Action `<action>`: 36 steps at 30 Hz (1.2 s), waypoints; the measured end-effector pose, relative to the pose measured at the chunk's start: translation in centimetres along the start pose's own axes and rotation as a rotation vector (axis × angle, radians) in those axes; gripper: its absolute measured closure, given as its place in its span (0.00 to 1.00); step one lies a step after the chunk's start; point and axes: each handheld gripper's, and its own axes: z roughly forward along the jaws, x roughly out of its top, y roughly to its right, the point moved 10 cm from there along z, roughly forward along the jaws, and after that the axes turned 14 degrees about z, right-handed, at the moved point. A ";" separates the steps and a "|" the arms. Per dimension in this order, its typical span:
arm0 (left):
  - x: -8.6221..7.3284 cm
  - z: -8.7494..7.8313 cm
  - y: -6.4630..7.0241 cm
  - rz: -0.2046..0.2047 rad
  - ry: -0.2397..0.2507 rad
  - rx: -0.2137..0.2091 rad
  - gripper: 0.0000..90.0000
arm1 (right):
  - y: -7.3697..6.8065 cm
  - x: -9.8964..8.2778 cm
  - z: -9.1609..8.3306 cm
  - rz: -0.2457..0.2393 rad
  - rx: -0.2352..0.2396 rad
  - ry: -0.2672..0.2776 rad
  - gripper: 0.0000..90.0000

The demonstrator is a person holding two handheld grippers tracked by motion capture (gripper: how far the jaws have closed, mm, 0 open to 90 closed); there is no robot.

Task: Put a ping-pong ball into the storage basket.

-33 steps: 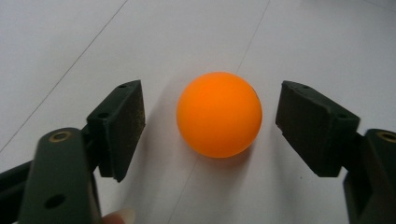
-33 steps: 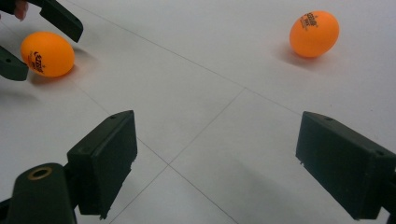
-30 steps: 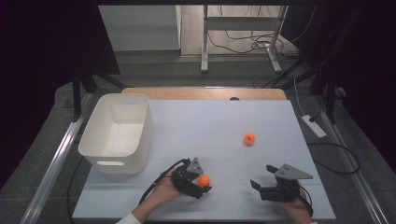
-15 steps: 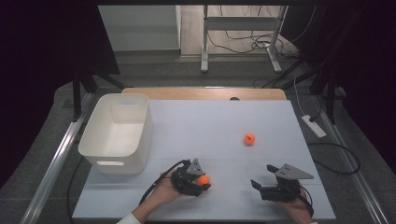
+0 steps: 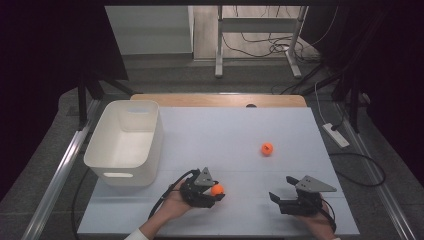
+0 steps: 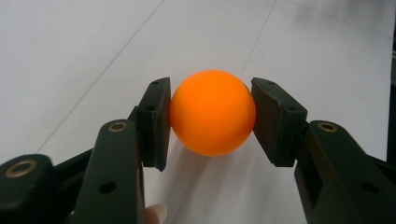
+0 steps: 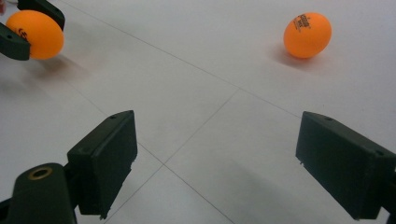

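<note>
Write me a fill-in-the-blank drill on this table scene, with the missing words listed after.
1. The left gripper is shut on an ____ ball.
2. The right gripper has its jaws ____, with nothing between them.
3. A second ball lies loose on the ____ table.
4. The white bin stands on the person's ____ side of the table.

Missing words: orange; open; white; left

smooth matt orange ball [image 6: 212, 112]; matt white table [image 5: 210, 135].
</note>
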 end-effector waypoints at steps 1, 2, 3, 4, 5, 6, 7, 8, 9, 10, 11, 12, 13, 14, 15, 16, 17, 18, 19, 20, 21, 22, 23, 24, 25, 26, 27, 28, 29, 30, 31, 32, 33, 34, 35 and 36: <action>0.0 0.0 0.0 0.000 0.000 0.000 0.56 | 0.0 0.0 0.0 0.000 0.000 0.000 0.14; 0.1 -0.2 -0.1 -0.002 0.006 0.007 0.56 | 0.0 0.0 0.0 -0.001 -0.001 0.001 0.14; 0.1 -0.3 -0.1 -0.002 0.009 0.010 0.56 | 0.1 0.0 0.0 -0.002 -0.001 -0.001 0.14; 0.2 -0.6 -0.2 -0.001 0.013 0.013 0.56 | 0.1 0.0 0.0 -0.002 -0.004 -0.001 0.14; 0.2 -0.6 -0.2 -0.001 0.013 0.013 0.56 | 0.1 0.0 0.0 -0.003 -0.003 -0.001 0.14; 0.2 -0.7 -0.3 -0.002 0.018 0.016 0.56 | 0.0 0.0 0.0 -0.001 0.002 0.002 0.14; 0.3 -0.9 -0.3 -0.004 0.023 0.018 0.56 | 0.0 0.0 0.0 -0.001 0.001 0.001 0.14; 0.5 -1.1 -0.3 -0.008 0.037 0.025 0.56 | 0.0 0.0 0.0 -0.003 0.000 0.001 0.14; 0.5 -1.3 -0.4 -0.004 0.040 0.027 0.56 | 0.0 0.0 0.0 -0.002 0.000 0.002 0.14; 0.5 -1.3 -0.4 -0.004 0.040 0.027 0.56 | 0.0 0.0 0.0 -0.002 0.000 0.002 0.14; 0.6 -1.5 -0.4 -0.001 0.045 0.029 0.56 | 0.1 0.0 0.0 -0.003 0.000 0.000 0.14; 0.7 -1.6 -0.5 -0.001 0.053 0.032 0.56 | 0.1 0.0 0.0 -0.002 -0.001 0.000 0.14; 0.9 -1.9 -0.6 -0.005 0.069 0.044 0.56 | 0.1 0.0 0.0 -0.002 -0.001 0.001 0.14; 0.9 -2.1 -0.7 -0.005 0.074 0.049 0.56 | 0.1 0.0 0.0 -0.003 -0.001 0.001 0.14; 1.0 -2.2 -0.7 -0.002 0.080 0.053 0.56 | 0.0 0.1 0.0 -0.003 0.000 0.002 0.14; 1.1 -2.4 -0.7 -0.002 0.086 0.056 0.56 | 0.0 0.1 0.0 -0.003 0.000 0.003 0.14; 1.1 -2.6 -0.8 0.000 0.089 0.059 0.56 | 0.0 0.1 0.0 -0.004 0.001 0.004 0.14; 1.2 -2.7 -0.8 -0.001 0.093 0.062 0.56 | 0.0 0.1 0.0 -0.005 0.000 0.005 0.14; 1.3 -2.9 -0.8 0.000 0.101 0.066 0.56 | 0.0 0.1 0.0 -0.005 0.000 0.005 0.14; 1.4 -3.0 -0.9 0.000 0.104 0.070 0.56 | 0.0 0.1 0.0 -0.005 -0.001 0.006 0.14; 1.4 -3.2 -0.9 -0.002 0.110 0.073 0.56 | 0.0 0.1 0.0 -0.006 -0.001 0.006 0.14; 1.5 -3.3 -1.0 -0.002 0.114 0.075 0.56 | 0.0 0.1 0.0 -0.005 -0.002 0.006 0.14; 1.5 -3.4 -1.0 -0.005 0.119 0.076 0.56 | 0.0 0.1 0.0 -0.005 -0.002 0.006 0.14; 1.6 -3.6 -1.0 -0.005 0.123 0.078 0.56 | 0.0 0.1 0.0 -0.004 -0.002 0.007 0.14; 1.7 -3.8 -1.0 -0.004 0.127 0.082 0.56 | 0.0 0.1 0.0 -0.003 -0.003 0.008 0.14; 1.8 -4.0 -1.1 -0.004 0.132 0.084 0.56 | 0.0 0.2 0.0 -0.003 -0.003 0.008 0.14; 1.8 -4.2 -1.1 -0.004 0.137 0.087 0.56 | 0.0 0.2 0.0 -0.003 -0.003 0.009 0.14; 1.9 -4.3 -1.1 -0.005 0.143 0.091 0.56 | 0.0 0.1 0.0 -0.004 -0.003 0.008 0.14; 1.9 -4.3 -1.1 -0.005 0.143 0.091 0.56 | 0.0 0.1 0.0 -0.004 -0.003 0.008 0.14; 2.0 -4.5 -1.2 -0.005 0.148 0.093 0.56 | 0.0 0.1 0.0 -0.004 -0.003 0.008 0.14; 2.1 -4.8 -1.2 -0.004 0.154 0.099 0.56 | 0.0 0.1 0.0 -0.004 -0.004 0.007 0.14; 2.2 -4.9 -1.3 -0.004 0.159 0.101 0.56 | 0.0 0.1 0.0 -0.005 -0.004 0.007 0.14; 2.2 -5.1 -1.3 -0.003 0.162 0.104 0.56 | 0.0 0.1 0.0 -0.006 -0.004 0.007 0.14; 2.3 -5.2 -1.3 -0.004 0.166 0.107 0.56 | 0.0 0.1 0.0 -0.005 -0.004 0.007 0.14; 2.3 -5.3 -1.3 -0.005 0.170 0.109 0.56 | 0.0 0.1 0.0 -0.005 -0.004 0.007 0.14; 2.4 -5.5 -1.4 -0.003 0.174 0.111 0.56 | 0.0 0.1 0.0 -0.005 -0.004 0.007 0.14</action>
